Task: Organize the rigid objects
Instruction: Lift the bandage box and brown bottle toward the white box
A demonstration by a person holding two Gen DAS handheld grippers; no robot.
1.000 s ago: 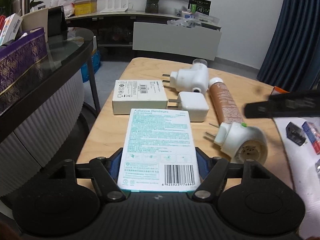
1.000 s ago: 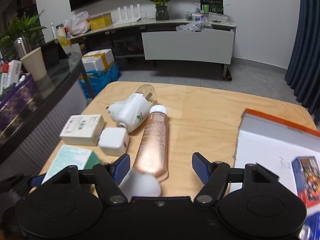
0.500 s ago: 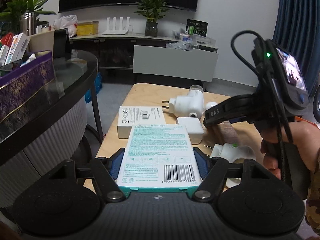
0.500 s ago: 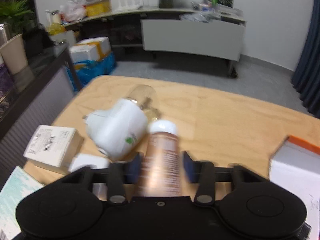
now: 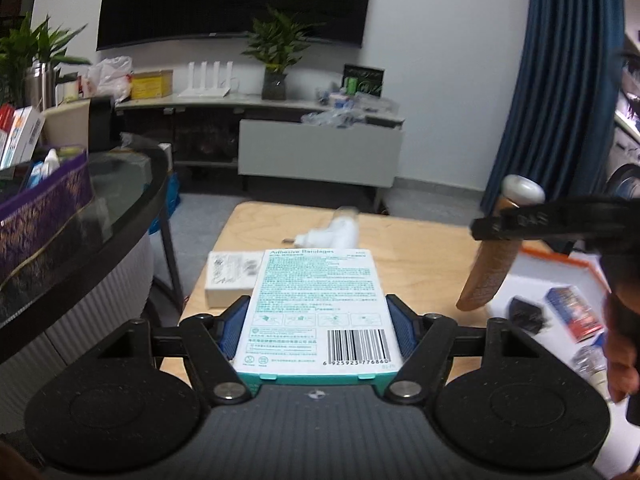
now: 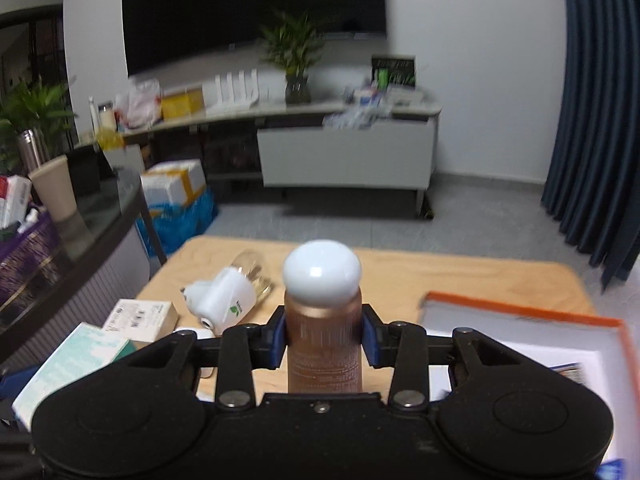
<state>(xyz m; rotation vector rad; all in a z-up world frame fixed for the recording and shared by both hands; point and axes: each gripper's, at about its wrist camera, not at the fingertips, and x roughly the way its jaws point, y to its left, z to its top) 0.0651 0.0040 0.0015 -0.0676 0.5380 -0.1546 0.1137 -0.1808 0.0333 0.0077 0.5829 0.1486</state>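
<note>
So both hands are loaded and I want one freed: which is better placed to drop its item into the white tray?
Right: its copper bottle hangs beside the white tray.

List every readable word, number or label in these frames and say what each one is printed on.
"Adhesive Bandages": heading on the white-and-teal flat box held in the left gripper.
"6 925923 776860": under that box's barcode.
"DAS": on the black finger of the right gripper, only roughly legible.
Too small or blurred: the box's fine print, the brown white-capped bottle, the small white carton.
</note>
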